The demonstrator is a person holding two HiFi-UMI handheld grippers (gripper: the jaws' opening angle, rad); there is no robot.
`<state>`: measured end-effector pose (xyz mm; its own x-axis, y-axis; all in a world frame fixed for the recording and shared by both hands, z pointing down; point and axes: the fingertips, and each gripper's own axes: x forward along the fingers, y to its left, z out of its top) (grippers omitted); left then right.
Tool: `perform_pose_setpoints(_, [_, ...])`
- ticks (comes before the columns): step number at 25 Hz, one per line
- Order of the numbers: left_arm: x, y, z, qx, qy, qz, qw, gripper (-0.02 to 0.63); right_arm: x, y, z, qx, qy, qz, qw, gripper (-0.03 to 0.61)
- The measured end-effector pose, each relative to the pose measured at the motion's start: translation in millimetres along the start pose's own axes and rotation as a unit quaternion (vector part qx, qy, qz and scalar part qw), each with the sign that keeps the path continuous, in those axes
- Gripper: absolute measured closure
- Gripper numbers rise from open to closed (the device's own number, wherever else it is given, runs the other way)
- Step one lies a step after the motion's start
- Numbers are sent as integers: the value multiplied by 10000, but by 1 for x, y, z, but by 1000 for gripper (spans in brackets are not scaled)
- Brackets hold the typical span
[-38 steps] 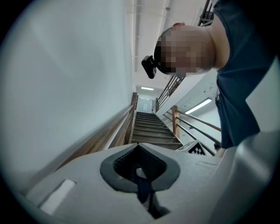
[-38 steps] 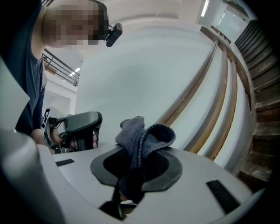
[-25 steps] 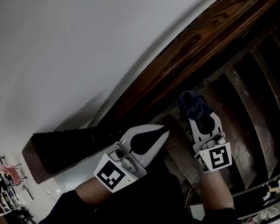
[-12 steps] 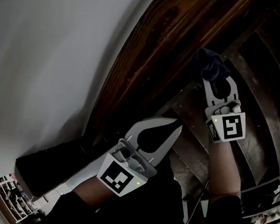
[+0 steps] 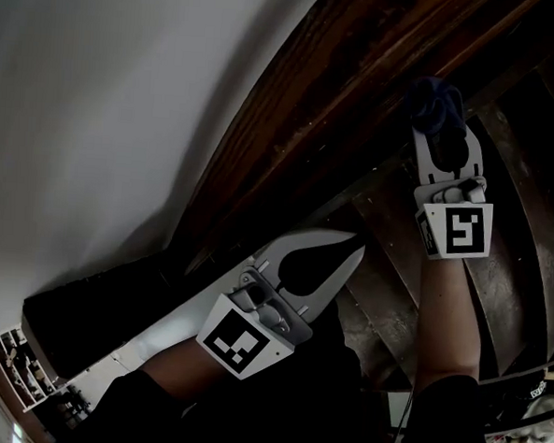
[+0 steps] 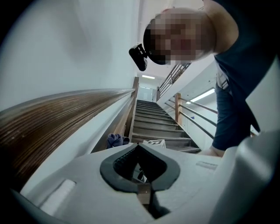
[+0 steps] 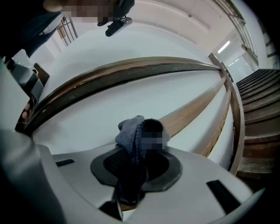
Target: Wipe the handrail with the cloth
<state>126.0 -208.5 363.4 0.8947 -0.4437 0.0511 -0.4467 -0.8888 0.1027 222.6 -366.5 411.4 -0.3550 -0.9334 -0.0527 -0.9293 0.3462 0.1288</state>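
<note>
Blue fuzzy cloth (image 7: 129, 133) — bunched in right gripper (image 5: 440, 132) — by grained handrail (image 5: 360, 90).

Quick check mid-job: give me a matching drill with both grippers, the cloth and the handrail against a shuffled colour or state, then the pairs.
1. left gripper
2. right gripper
3. cloth
4. handrail

A. brown wood
B. fingers shut, nothing between them
C. dark blue, bunched up
D. fingers shut on the cloth

Pairs: 1-B, 2-D, 3-C, 4-A

Slid further up the rail
Moved right gripper (image 5: 443, 132) and cloth (image 5: 432, 99) up along the handrail (image 5: 341, 89), now well apart from left gripper (image 5: 339, 248).
</note>
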Motion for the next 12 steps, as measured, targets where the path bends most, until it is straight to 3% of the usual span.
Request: perform_pose_setpoints(12, [-84,3,-45,-179,379,551,9976,609,-23,155,-66,147,226,1042,9942,485])
